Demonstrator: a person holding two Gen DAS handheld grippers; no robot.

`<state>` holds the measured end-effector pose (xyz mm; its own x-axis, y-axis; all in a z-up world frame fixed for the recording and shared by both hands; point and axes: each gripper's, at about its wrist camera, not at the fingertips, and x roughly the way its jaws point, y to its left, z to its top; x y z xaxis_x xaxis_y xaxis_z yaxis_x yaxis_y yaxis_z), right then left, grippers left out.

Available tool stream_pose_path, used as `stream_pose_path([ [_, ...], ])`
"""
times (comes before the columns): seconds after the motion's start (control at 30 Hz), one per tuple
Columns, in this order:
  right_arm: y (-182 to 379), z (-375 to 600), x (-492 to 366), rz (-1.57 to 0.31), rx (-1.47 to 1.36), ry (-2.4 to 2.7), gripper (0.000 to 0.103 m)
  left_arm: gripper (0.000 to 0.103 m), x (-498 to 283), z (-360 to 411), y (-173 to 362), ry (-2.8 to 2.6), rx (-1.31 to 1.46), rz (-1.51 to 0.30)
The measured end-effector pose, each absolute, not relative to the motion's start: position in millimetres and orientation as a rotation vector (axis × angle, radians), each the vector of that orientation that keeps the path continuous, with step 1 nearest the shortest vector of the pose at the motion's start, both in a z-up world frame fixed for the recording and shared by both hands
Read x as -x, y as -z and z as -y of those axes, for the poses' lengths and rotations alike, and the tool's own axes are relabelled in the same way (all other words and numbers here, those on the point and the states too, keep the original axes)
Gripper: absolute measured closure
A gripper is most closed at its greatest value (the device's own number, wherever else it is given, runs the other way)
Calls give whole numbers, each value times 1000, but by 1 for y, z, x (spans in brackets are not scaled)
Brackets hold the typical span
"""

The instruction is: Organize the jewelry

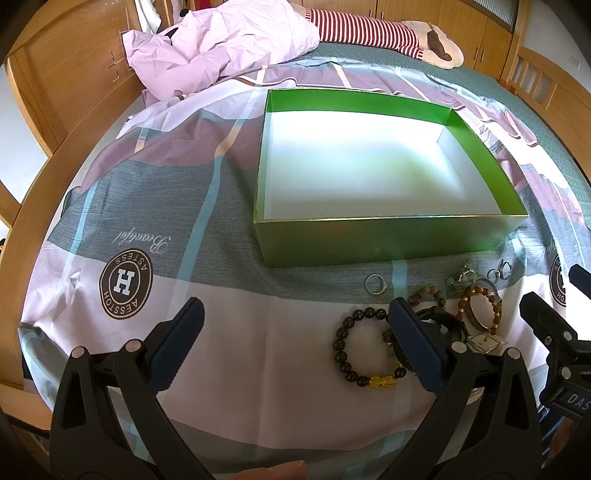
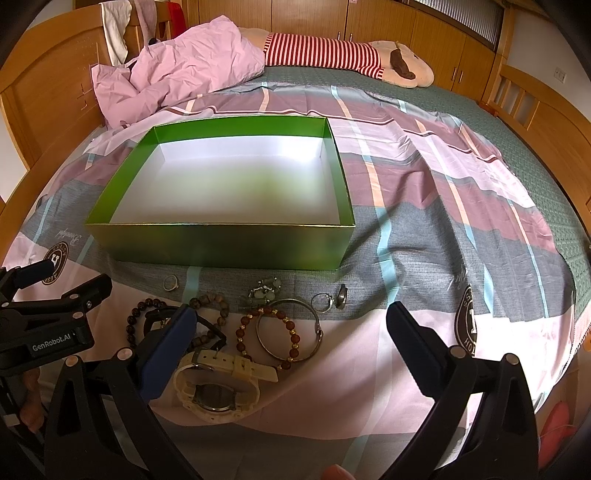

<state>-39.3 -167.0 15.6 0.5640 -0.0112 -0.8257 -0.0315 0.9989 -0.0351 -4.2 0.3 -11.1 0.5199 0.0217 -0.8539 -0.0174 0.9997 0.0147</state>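
Note:
An open green box (image 1: 384, 240) with a white inside stands on the bed; it also shows in the right wrist view (image 2: 221, 242). In front of it lies jewelry: a dark bead bracelet with a gold charm (image 1: 343, 350), a silver ring (image 1: 375, 283), a brown bead bracelet (image 2: 284, 332), a metal bangle (image 2: 310, 325), a cream watch (image 2: 218, 384) and a ring pair (image 2: 328, 301). My left gripper (image 1: 295, 314) is open, its right finger over the dark bracelet. My right gripper (image 2: 291, 321) is open above the bangle and watch.
A patterned sheet (image 1: 177, 206) covers the bed. A crumpled pink quilt (image 1: 221, 48) and a striped plush toy (image 1: 388, 29) lie at the far end. Wooden bed frames (image 1: 55, 74) stand at the sides. The right gripper shows at the left view's right edge (image 1: 554, 332).

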Motion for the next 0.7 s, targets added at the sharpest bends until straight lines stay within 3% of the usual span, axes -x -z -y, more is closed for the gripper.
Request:
stream_pose_path([
  [0.7, -4, 173, 40, -991, 52, -8, 2, 4, -2, -1, 17, -35, -23, -1066],
])
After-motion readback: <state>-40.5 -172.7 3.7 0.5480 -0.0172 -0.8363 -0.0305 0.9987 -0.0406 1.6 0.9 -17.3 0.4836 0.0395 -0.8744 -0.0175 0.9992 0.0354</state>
